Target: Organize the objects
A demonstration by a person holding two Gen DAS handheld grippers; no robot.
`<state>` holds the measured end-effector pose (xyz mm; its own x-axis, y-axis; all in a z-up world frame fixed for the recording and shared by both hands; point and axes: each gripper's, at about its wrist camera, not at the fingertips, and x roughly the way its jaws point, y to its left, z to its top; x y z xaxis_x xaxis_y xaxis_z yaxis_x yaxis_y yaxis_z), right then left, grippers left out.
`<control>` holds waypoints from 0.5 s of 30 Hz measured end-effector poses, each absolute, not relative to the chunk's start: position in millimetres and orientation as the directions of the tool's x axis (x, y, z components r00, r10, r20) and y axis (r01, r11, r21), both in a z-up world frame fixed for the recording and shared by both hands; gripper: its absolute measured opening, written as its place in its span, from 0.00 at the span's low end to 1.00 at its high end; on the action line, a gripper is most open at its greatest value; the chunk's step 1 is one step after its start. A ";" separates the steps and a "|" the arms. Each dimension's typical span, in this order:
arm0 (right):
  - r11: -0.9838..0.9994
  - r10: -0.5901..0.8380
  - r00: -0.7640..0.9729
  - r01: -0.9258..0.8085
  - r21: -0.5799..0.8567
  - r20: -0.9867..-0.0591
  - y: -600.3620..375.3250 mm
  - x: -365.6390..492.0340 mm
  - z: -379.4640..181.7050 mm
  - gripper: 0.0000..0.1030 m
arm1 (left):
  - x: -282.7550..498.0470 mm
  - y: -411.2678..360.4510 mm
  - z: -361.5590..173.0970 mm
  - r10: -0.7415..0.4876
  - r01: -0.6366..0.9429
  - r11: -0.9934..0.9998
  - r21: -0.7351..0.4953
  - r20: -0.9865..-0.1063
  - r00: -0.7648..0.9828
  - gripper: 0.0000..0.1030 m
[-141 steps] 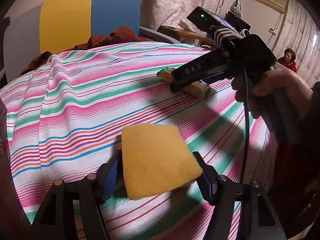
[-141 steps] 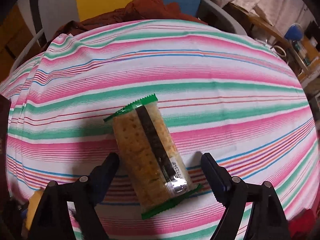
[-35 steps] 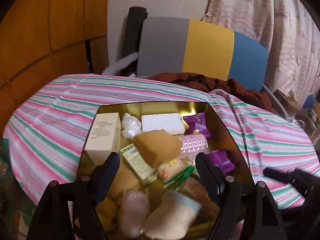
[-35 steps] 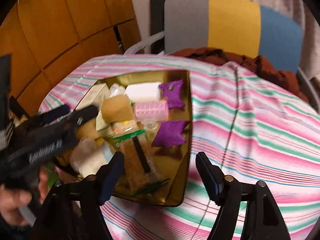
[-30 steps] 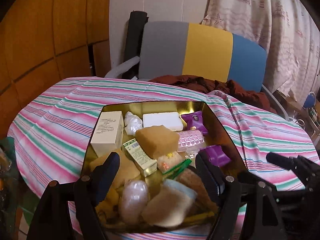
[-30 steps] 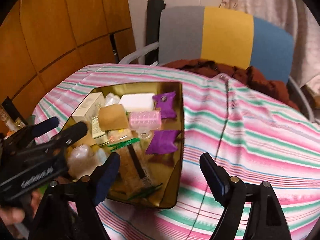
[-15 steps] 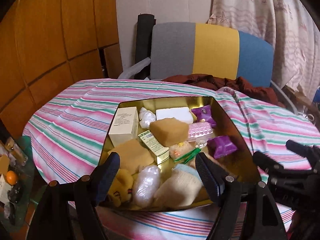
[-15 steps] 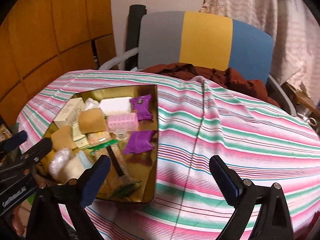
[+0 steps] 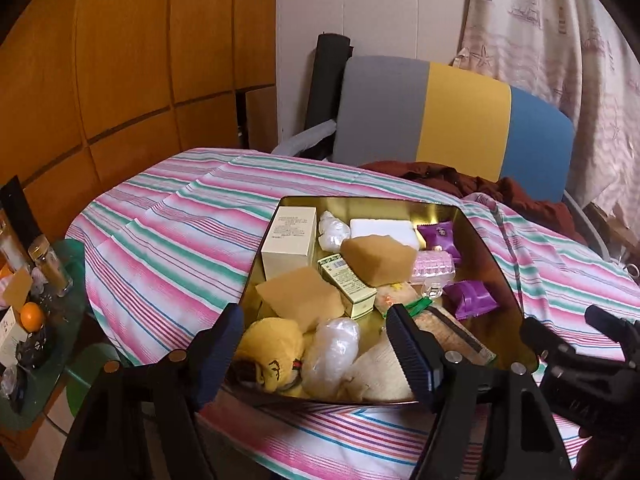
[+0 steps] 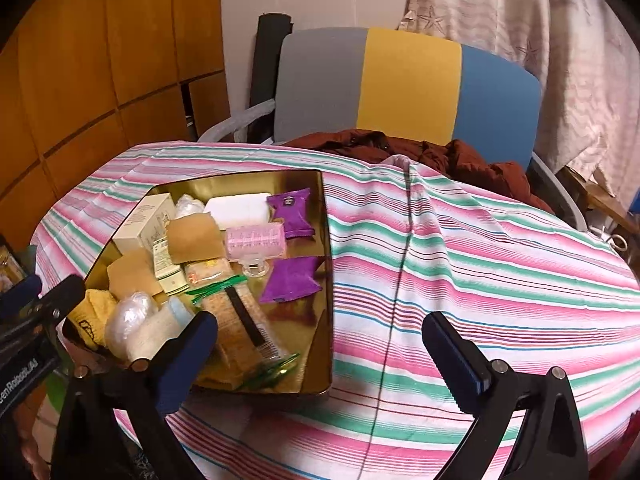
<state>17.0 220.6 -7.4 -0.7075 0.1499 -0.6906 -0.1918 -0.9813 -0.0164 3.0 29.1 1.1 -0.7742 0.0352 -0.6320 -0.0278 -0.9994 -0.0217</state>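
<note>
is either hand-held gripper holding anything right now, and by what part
Nothing is held. The left hand-held gripper and the right hand-held gripper are both open and empty, above the near edge of the gold tin.

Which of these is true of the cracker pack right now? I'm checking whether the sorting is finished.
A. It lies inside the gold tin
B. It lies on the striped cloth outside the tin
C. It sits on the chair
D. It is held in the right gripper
A: the cracker pack lies inside the gold tin among the other items, and the right gripper is open and empty.
</note>
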 end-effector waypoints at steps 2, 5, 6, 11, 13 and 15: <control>-0.983 0.144 -0.711 -0.183 -0.017 -0.689 217.2 17.2 -8.2 1.00 | 2.4 31.2 -1.0 0.038 -0.032 -0.999 -0.021 -0.637 -0.770 0.72; -0.985 0.140 -0.713 -0.171 -0.023 -0.687 213.1 17.0 -8.6 1.00 | 0.9 33.1 -3.6 0.065 -0.054 -0.998 -0.038 -0.651 -0.756 0.64; -0.985 0.139 -0.714 -0.168 -0.025 -0.686 212.1 16.8 -8.7 1.00 | 0.9 33.6 -3.7 0.073 -0.060 -0.997 -0.043 -0.652 -0.754 0.62; -0.986 0.139 -0.713 -0.165 -0.029 -0.687 209.4 15.8 -10.0 1.00 | 0.8 32.9 -4.2 0.097 -0.070 -0.995 -0.068 -0.652 -0.752 0.58; -0.986 0.139 -0.713 -0.165 -0.029 -0.687 209.5 15.5 -10.3 1.00 | 0.2 33.3 -4.8 0.110 -0.076 -0.994 -0.081 -0.656 -0.747 0.58; -0.986 0.139 -0.713 -0.165 -0.028 -0.688 209.3 15.5 -10.4 1.00 | 0.0 34.4 -5.8 0.110 -0.079 -0.994 -0.077 -0.657 -0.746 0.58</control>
